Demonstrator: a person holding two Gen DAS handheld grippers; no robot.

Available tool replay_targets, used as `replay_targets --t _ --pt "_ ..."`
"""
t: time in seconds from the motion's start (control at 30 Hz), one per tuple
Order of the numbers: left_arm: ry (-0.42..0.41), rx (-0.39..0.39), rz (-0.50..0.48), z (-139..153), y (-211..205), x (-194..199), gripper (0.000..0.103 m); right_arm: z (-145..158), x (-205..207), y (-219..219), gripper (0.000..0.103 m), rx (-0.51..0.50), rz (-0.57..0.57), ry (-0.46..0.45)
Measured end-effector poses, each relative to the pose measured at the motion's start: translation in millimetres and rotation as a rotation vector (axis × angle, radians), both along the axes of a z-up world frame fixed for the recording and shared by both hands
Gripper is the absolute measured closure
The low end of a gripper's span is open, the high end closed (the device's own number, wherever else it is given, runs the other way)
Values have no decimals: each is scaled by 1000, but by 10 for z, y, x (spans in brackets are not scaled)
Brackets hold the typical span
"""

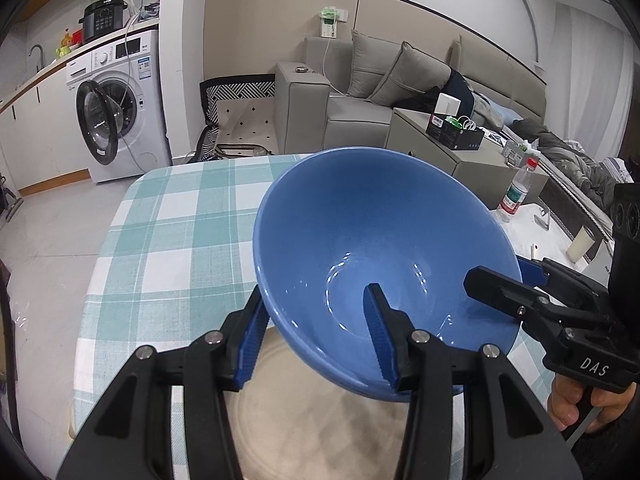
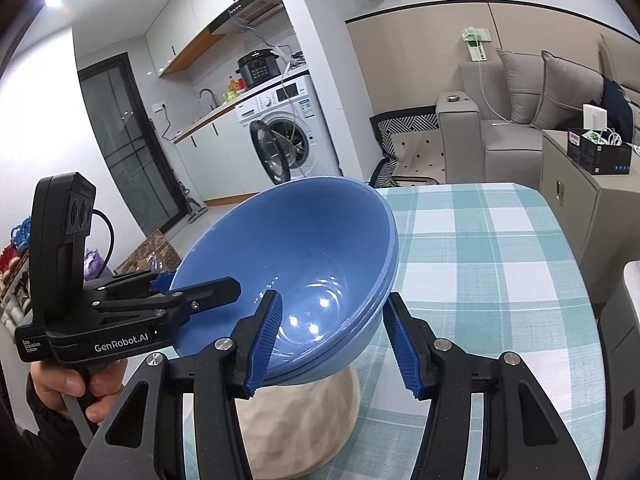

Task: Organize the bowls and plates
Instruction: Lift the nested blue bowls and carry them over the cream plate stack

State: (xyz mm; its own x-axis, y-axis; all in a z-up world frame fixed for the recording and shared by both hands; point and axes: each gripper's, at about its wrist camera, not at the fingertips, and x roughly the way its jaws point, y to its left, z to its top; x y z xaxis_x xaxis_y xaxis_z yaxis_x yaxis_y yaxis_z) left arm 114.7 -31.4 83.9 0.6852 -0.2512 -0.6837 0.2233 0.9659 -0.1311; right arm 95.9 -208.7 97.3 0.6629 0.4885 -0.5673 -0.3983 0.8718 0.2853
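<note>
A stack of blue bowls [image 1: 372, 240] is held in the air above a beige plate [image 1: 320, 420] on the checked table. My left gripper [image 1: 316, 336] is shut on the stack's near rim, one finger inside, one outside. My right gripper [image 2: 332, 336] grips the opposite rim the same way; its fingers [image 1: 496, 284] show at the right of the left wrist view. In the right wrist view the bowls [image 2: 296, 256] show stacked rims, the plate [image 2: 296, 424] lies beneath, and the left gripper's fingers [image 2: 200, 294] hold the left rim.
The table with the green-white checked cloth [image 1: 180, 240] extends far and left. A water bottle [image 1: 518, 190] and a white cup [image 1: 580, 244] stand on a white surface at the right. A grey cabinet [image 2: 576, 200], sofa and washing machine [image 1: 120, 108] lie beyond.
</note>
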Motion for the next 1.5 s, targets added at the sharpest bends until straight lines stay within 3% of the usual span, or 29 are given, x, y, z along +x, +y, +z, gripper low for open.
replay_targets --t 0.67,1.5 --pt "5 -16 52 -165 305 -339 56 -91 -179 346 49 -34 73 18" --pt "80 -24 82 -555 419 -316 56 -480 -53 563 49 -90 92 99"
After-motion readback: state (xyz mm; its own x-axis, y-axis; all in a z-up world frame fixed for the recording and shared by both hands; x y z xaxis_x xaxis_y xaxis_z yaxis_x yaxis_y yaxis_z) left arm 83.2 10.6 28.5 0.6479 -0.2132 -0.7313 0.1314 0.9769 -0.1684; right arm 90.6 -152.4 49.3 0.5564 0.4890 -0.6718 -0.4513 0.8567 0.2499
